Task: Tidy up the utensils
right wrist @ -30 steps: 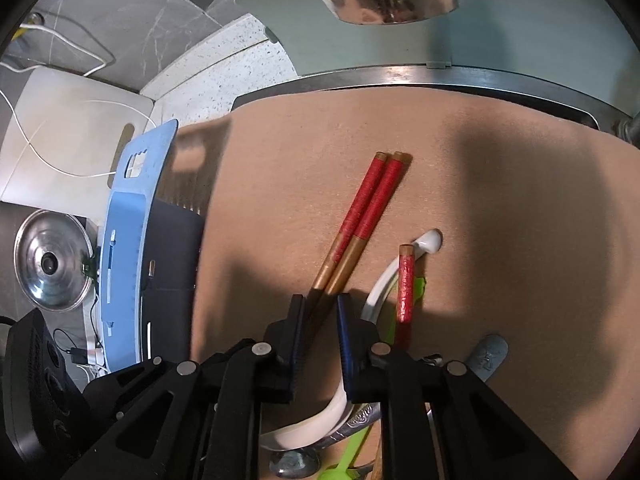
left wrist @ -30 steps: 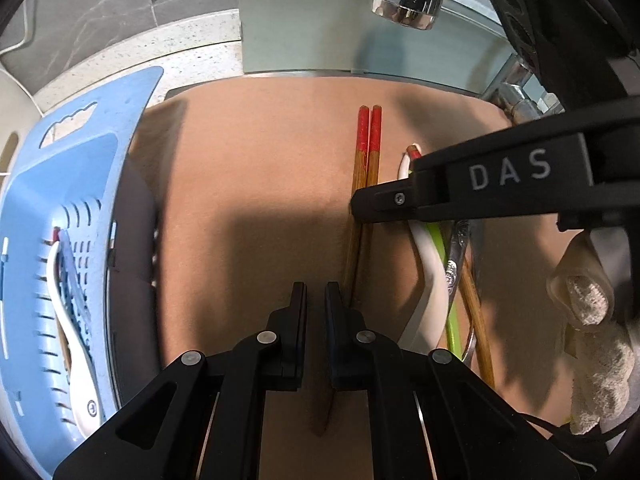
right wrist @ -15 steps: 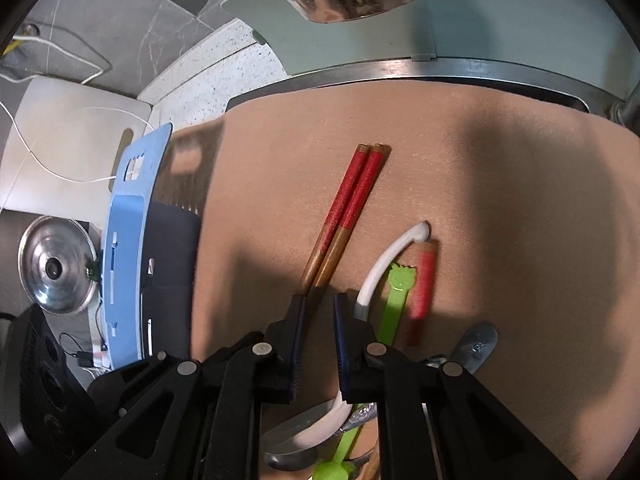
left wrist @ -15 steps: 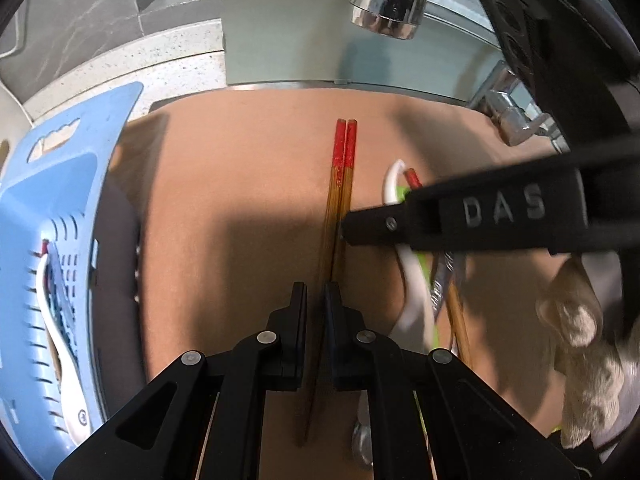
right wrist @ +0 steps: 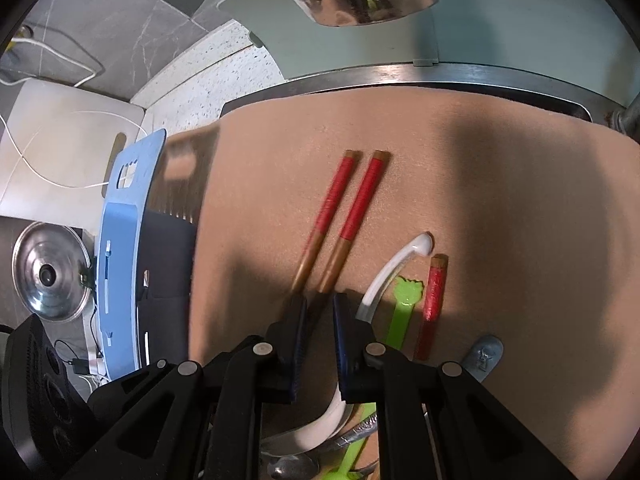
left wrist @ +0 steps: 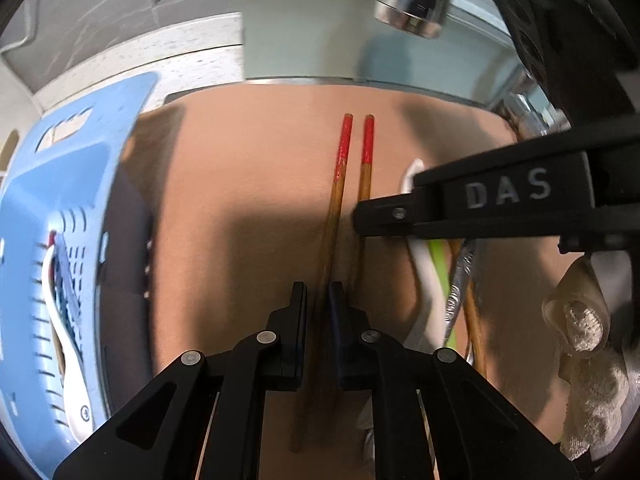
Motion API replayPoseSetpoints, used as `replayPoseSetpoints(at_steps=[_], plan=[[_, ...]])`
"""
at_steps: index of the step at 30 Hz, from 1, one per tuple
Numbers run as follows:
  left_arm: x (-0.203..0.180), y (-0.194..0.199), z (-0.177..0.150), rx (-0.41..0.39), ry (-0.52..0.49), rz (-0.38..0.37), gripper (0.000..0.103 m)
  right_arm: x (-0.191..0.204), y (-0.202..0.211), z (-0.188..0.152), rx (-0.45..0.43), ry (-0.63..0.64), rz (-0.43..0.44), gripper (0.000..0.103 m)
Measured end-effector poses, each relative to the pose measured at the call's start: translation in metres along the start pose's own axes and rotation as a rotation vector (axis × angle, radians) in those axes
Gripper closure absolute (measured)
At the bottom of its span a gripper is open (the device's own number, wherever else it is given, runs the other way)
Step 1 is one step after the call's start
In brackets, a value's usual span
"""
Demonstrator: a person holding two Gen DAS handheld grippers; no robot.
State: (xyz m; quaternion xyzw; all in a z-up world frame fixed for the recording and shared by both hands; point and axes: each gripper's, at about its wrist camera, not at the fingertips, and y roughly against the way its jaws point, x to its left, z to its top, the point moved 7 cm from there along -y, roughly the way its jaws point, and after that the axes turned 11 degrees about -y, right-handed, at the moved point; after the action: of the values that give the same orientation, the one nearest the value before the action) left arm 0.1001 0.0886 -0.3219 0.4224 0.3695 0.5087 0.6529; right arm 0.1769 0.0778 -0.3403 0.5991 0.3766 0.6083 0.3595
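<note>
Item: pair of red-topped chopsticks, lying on the tan mat point(left wrist: 240, 200) on the side away from the blue basket point(left wrist: 80, 168). The near chopstick point(left wrist: 338, 184), the one closer to the basket, runs between the almost closed left tongs point(left wrist: 318, 300), which appear to pinch its bare wooden end. The far chopstick point(left wrist: 365, 176), just beyond it and slightly apart, is pinched mid-shaft by the nearly closed right tongs point(right wrist: 320, 312). Farther from the basket lie a white spoon point(right wrist: 394, 264), a green handle point(right wrist: 402, 312) and a third chopstick point(right wrist: 434, 292), all loose. Handling note: thin, smooth sticks are likely to pivot or slide in a grip. Keep each grip firm, bring the sticks parallel and lift them level. Carry them toward the basket clear of the loose pile.
</note>
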Motion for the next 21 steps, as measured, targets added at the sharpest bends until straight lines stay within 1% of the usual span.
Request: replayPoseSetpoints(at_steps=[2,5,10,12,17,21], plan=[[0.010,0.002,-0.003,-0.001,0.027,0.018,0.093,0.001,0.000,0.001,-0.002,-0.002,-0.003,0.092],[0.018,0.004,-0.007,-0.003,0.055,0.011,0.093,0.004,-0.003,0.002,-0.007,0.009,-0.017,0.092],[0.018,0.001,-0.009,-0.003,0.064,0.005,0.092,0.014,-0.010,0.004,-0.026,0.055,-0.062,0.092],[0.018,-0.004,-0.005,-0.008,0.070,-0.004,0.092,0.016,-0.012,0.006,-0.026,0.067,-0.072,0.092],[0.019,-0.006,-0.002,-0.021,0.068,-0.020,0.093,0.014,-0.012,0.008,-0.005,0.057,-0.045,0.093],[0.020,-0.002,-0.009,-0.026,0.072,-0.026,0.094,0.009,-0.010,0.008,0.003,0.029,-0.016,0.094]])
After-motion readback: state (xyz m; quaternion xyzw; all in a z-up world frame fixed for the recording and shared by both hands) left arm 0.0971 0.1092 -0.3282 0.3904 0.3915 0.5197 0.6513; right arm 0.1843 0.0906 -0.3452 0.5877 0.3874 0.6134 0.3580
